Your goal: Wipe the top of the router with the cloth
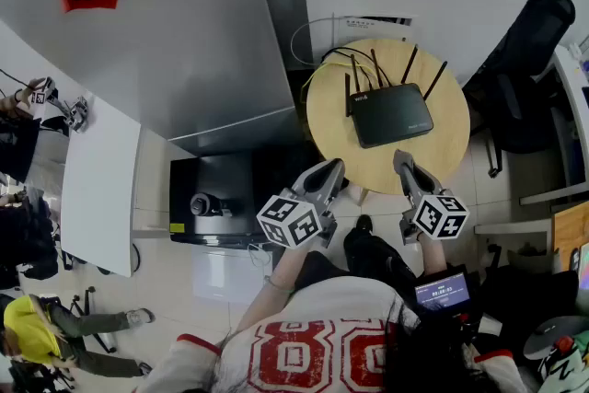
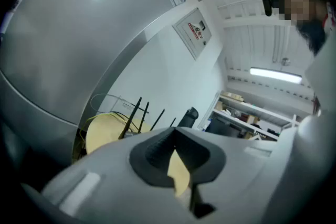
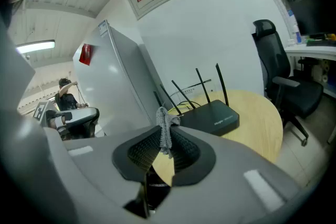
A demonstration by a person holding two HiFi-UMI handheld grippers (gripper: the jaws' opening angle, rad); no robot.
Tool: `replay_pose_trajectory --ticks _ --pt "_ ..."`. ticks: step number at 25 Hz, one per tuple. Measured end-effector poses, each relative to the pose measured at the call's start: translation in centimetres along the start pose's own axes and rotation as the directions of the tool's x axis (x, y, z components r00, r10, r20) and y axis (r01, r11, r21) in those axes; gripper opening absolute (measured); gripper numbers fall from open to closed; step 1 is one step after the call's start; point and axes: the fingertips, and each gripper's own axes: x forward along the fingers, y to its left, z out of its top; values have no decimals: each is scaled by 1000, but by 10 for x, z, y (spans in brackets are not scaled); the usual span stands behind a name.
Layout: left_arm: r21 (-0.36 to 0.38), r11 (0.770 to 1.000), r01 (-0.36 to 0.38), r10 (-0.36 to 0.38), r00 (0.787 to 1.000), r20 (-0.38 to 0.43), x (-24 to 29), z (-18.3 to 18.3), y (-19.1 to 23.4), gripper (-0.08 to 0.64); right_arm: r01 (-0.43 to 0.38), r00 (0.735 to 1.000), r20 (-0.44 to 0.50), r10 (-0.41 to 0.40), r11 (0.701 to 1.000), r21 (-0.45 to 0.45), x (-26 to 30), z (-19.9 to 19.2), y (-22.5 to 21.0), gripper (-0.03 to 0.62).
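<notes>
Here, near the table (image 1: 446, 147) edge — right gripper (image 1: 403, 159) clamps the cloth (image 3: 165, 126); left gripper (image 1: 334, 167) closed, empty.

Head view: left gripper (image 1: 329, 170) sits near 6 o'clock, nose toward 1 o'clock. Its jaws are closed tip to tip with nothing between. The right gripper (image 1: 403, 161) is beside it at 5 o'clock, nose toward 11 o'clock, jaws clamped on a grey cloth (image 3: 166, 124). The left forearm (image 1: 281, 276) trails toward 7 o'clock.
</notes>
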Motion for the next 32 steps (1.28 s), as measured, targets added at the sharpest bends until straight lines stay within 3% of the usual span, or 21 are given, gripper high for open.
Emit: replay_pose_trajectory --ticks 5,9,15,20,25,32 --pt "-32 993 -113 116 988 98 38 14 11 2 -119 991 -74 116 992 -37 53 36 -37 43" --pt "-44 973 -226 230 967 110 37 13 28 2 -200 970 -161 183 975 -100 103 43 -48 43" --pt "-76 923 -378 386 909 156 10 28 59 2 -318 926 -267 266 932 -174 169 37 -31 43" --pt "-71 911 -405 411 892 189 10 46 78 2 -355 903 -344 256 897 -264 217 29 -29 42" --pt "-51 923 -382 384 902 195 16 66 89 2 -352 886 -424 190 870 -345 253 18 -35 41" --pt "-70 919 -389 395 897 199 3 78 114 2 -359 852 -513 106 831 -424 269 -7 -39 41"
